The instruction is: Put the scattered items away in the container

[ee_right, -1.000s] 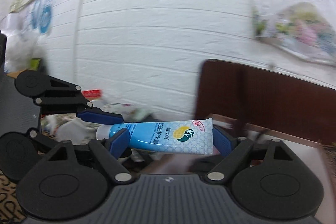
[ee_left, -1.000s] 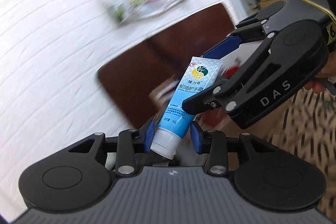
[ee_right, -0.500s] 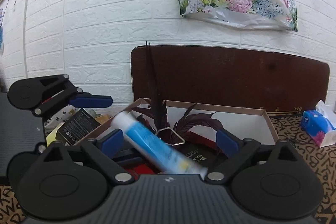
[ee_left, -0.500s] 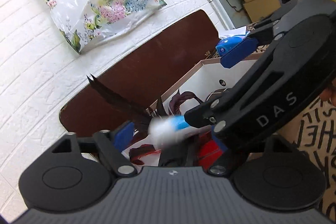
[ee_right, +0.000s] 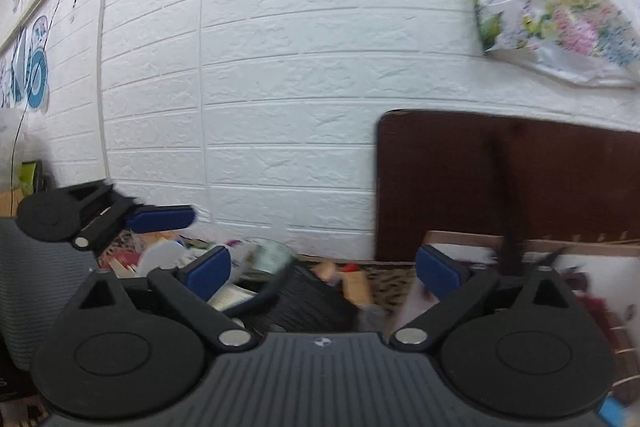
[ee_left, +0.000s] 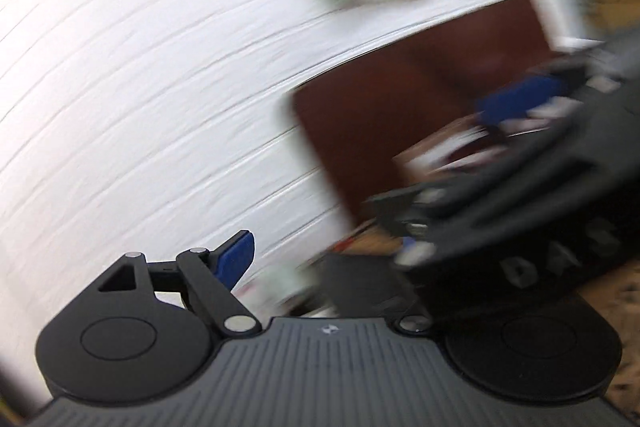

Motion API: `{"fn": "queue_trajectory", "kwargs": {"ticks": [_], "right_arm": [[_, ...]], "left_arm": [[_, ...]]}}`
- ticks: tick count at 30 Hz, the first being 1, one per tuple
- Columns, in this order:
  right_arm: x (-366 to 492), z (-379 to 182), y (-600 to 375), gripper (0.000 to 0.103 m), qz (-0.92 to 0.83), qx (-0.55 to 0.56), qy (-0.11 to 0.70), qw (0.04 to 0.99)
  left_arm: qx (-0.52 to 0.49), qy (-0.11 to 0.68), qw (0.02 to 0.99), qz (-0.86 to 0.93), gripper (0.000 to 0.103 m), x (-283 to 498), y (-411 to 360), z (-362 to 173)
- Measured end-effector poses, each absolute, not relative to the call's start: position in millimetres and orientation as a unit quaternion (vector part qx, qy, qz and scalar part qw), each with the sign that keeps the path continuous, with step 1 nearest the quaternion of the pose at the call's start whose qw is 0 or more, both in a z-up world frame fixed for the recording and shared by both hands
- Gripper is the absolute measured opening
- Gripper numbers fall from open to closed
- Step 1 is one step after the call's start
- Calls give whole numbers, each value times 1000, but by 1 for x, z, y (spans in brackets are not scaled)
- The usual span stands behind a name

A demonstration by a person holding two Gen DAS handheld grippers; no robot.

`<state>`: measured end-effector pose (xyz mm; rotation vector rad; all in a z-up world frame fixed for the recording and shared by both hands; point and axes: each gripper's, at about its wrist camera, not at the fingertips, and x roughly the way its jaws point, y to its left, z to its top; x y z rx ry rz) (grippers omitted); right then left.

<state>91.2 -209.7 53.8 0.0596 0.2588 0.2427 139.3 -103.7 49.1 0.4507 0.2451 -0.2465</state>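
My right gripper (ee_right: 322, 269) is open and empty, its blue pads wide apart. The white-walled box (ee_right: 532, 255) stands to its right against a dark brown board (ee_right: 512, 179); dark feathers show inside it. My left gripper (ee_left: 324, 263) is open and empty; its right finger is hidden behind the blurred right gripper (ee_left: 516, 163). The left gripper also shows at the left of the right wrist view (ee_right: 160, 219). Scattered items (ee_right: 256, 267) lie on the patterned table below the pads: a glass bowl, cards and a black object. The blue tube is not in view.
A white brick wall (ee_right: 280, 87) stands behind everything. A flowered plastic bag (ee_right: 560, 7) hangs on it above the box. The left wrist view is heavily blurred by motion. More clutter lies at the far left (ee_right: 28, 183).
The blue tube left both grippers and dropped toward the box. Both grippers opened, and both views have swung left, away from the box.
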Motion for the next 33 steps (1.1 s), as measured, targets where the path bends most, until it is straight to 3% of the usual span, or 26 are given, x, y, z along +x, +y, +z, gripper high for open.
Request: {"fn": "queue_trajectory", "kwargs": {"ticks": [6, 15, 25, 29, 33], "right_arm": [[144, 56, -154, 103, 167, 26, 131, 977], [257, 33, -116, 103, 149, 11, 191, 970], [317, 2, -104, 103, 152, -2, 293, 944], [306, -3, -95, 103, 152, -28, 304, 940], [288, 1, -87, 103, 155, -64, 311, 935]], "left_arm": [[136, 183, 973, 21, 84, 206, -27, 50], [89, 262, 957, 83, 83, 297, 19, 22], [116, 305, 943, 66, 82, 292, 24, -12], [66, 355, 931, 45, 72, 275, 38, -20], [67, 364, 929, 30, 71, 246, 42, -24]]}}
